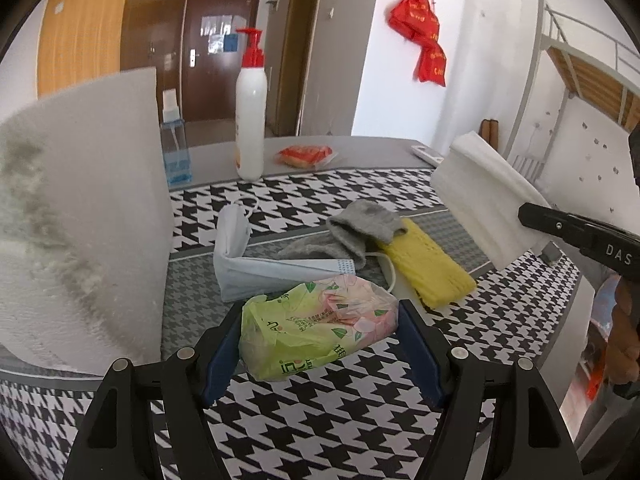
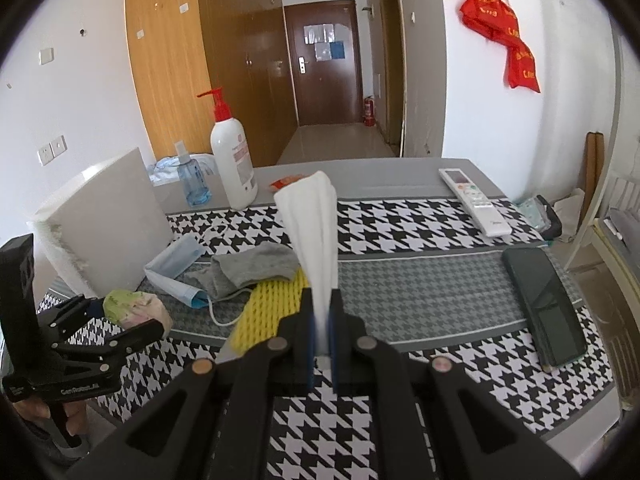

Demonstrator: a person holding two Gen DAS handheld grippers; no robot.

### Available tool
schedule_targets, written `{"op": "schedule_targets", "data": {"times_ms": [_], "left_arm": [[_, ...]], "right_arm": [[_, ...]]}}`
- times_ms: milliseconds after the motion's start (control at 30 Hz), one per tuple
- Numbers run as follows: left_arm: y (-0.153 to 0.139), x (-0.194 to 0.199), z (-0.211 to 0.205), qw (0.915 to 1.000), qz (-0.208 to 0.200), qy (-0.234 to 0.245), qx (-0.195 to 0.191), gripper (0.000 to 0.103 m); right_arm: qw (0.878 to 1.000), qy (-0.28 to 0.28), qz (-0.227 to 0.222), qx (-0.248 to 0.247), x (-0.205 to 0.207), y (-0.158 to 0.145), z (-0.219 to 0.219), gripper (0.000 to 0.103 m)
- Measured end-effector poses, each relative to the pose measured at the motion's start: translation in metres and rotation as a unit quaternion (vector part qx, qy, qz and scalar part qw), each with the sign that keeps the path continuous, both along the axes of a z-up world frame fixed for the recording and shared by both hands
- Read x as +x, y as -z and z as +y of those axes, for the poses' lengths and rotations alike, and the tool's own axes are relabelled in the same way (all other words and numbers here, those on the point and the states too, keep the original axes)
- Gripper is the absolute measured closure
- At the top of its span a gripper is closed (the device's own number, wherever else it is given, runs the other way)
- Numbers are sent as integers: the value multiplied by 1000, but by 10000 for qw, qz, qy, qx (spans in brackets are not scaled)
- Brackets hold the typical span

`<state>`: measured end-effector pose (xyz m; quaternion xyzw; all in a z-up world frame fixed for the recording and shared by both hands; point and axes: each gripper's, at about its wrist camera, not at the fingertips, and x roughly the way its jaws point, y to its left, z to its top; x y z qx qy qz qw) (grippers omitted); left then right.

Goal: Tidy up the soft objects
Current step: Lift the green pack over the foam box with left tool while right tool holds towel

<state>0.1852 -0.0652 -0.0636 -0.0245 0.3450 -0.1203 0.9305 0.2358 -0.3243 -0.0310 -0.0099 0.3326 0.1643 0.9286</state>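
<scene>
My left gripper (image 1: 318, 326) is shut on a green and pink tissue pack (image 1: 316, 328) just above the houndstooth cloth; it also shows in the right wrist view (image 2: 134, 308). My right gripper (image 2: 322, 300) is shut on a folded white cloth pad (image 2: 314, 228) and holds it up in the air; the pad also shows in the left wrist view (image 1: 484, 200). On the cloth lie a blue face mask (image 1: 256, 264), a grey sock (image 1: 352, 232) and a yellow knitted cloth (image 1: 428, 268).
A white foam block (image 1: 80, 220) stands at the left. A white pump bottle (image 1: 250, 108), a blue spray bottle (image 1: 176, 152) and an orange packet (image 1: 306, 155) stand at the back. A remote (image 2: 474, 200) and a dark phone (image 2: 544, 304) lie at the right.
</scene>
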Motion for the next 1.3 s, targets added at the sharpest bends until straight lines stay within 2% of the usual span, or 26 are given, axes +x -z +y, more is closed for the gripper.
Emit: {"op": "schedule_targets", "data": {"times_ms": [800, 1300], "left_arm": [[-63, -36, 15, 9951, -976, -105, 150, 29], [-86, -40, 26, 9911, -1306, -206, 180, 29]], "right_arm": [[9985, -146, -476, 228, -37, -26, 19, 95], [9974, -181, -658, 227, -39, -40, 30, 95]]}}
